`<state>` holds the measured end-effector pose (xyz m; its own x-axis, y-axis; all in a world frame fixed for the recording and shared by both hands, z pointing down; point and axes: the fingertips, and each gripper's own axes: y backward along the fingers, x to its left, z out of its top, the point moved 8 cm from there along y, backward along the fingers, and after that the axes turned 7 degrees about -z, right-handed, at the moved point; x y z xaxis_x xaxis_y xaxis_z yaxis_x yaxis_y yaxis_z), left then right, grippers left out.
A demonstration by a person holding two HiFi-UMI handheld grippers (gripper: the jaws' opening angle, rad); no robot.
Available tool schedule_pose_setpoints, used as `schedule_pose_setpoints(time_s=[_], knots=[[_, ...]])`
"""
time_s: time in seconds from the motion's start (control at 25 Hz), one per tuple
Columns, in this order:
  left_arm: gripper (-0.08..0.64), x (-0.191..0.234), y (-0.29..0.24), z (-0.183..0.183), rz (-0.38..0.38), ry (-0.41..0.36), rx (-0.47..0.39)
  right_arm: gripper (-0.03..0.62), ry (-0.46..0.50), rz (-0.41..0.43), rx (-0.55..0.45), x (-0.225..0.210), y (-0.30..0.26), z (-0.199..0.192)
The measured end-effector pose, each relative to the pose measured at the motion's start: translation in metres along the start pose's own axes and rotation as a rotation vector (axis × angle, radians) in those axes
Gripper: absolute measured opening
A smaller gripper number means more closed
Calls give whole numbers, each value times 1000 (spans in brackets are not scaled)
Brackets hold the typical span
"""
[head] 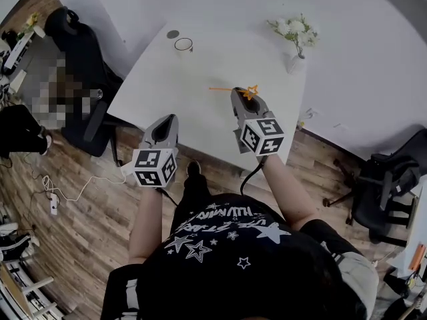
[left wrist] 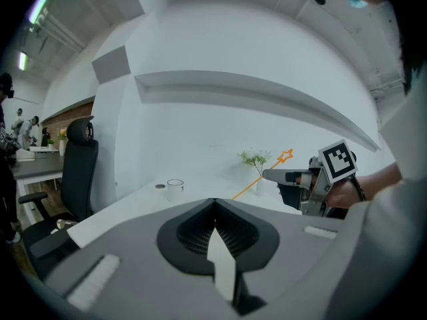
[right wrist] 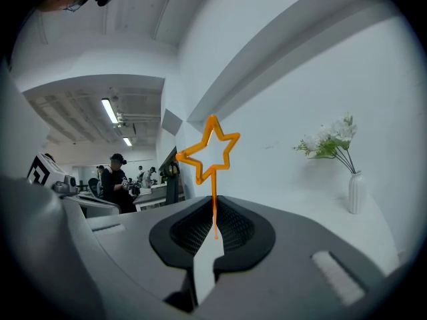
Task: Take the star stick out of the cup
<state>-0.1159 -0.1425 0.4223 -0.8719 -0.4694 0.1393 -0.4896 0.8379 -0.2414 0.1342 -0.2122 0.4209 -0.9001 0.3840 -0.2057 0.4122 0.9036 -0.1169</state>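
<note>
My right gripper (head: 241,93) hangs over the white table (head: 200,112), shut on the orange star stick (head: 230,89) just below its star. The star (right wrist: 210,149) stands above the closed jaws in the right gripper view, and the stick's free end points left towards the cup. The small clear cup (head: 183,44) stands at the table's far edge, apart from the stick and with nothing seen in it. It also shows in the left gripper view, where the cup (left wrist: 175,187) is left of the star stick (left wrist: 248,187). My left gripper (head: 167,120) hovers at the table's near edge, shut and empty.
A white vase of flowers (head: 295,60) stands at the table's far right corner. A small dark disc (head: 173,34) lies beside the cup. A black office chair (head: 83,52) stands left of the table and another chair (head: 387,185) at the right. A cable and power strip (head: 53,204) lie on the wooden floor.
</note>
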Motion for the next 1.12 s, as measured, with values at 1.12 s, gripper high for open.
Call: schedule_pose_setpoints(time_s=[1.12], knots=[[3,-87,74,-33,49,-3,16,31,22,52,76,6,109,-28]])
